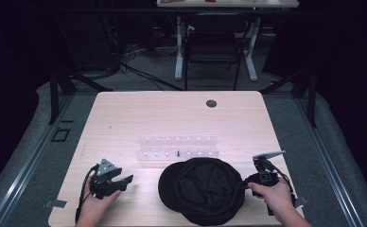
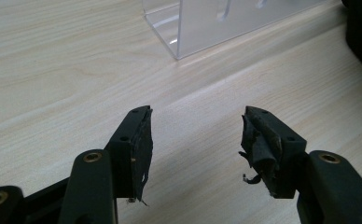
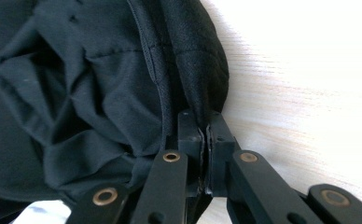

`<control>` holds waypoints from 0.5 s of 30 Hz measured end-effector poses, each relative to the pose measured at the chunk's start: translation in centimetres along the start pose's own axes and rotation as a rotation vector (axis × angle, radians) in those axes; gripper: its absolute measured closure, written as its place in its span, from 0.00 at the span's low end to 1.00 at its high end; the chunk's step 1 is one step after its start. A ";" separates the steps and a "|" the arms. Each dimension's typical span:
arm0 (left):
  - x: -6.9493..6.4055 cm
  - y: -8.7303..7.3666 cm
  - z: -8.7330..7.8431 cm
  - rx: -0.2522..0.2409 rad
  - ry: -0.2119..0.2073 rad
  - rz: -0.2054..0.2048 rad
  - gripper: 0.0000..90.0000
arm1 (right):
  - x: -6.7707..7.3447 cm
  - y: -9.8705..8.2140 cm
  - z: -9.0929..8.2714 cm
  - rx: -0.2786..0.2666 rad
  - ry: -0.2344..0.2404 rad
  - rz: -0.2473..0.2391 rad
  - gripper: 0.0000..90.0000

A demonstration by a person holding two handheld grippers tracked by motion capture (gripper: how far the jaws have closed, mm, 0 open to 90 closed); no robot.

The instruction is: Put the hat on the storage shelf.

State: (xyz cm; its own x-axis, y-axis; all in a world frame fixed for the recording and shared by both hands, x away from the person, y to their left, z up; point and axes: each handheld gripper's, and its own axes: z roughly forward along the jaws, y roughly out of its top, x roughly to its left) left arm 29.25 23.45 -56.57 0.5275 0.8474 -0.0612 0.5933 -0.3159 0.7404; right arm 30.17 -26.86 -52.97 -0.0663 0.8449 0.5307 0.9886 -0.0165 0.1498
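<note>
1. Right gripper [image 1: 246, 185]: at the near right edge of the pale wooden table [image 1: 125, 118], jaws pinched tight on the right rim of the black fabric cap [image 1: 203, 189].
2. Black fabric cap: lies crumpled, hollow side up, at near centre.
3. Left gripper [image 1: 125, 182]: near left, resting apart from the cap, jaws spread with nothing between them.
4. Clear acrylic rack [image 1: 178, 150]: just beyond the cap.

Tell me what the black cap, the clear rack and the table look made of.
Black cap: woven fabric, matte, judging by its creases and stitched seams. Clear rack: likely acrylic, transparent and glossy with bright edges. Table: pale wood-grain top, smooth, possibly laminate.
</note>
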 end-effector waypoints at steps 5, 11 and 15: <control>0.0 0.0 0.0 0.000 0.001 0.000 0.48 | -0.1 -0.1 -0.7 0.000 0.049 -0.004 0.97; 0.0 0.0 0.0 -0.001 0.002 0.001 0.48 | 0.2 -0.3 -1.7 -0.009 0.104 -0.007 0.97; 0.0 0.0 0.0 -0.003 0.001 -0.003 0.48 | 0.5 -0.3 -2.3 -0.030 0.158 0.012 0.97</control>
State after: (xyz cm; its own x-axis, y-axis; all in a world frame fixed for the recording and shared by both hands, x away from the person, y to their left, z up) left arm 29.21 23.43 -56.58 0.5253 0.8486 -0.0624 0.5927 -0.3123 0.7425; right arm 29.58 -27.70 -50.85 -0.0774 0.7500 0.6569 0.9851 -0.0440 0.1663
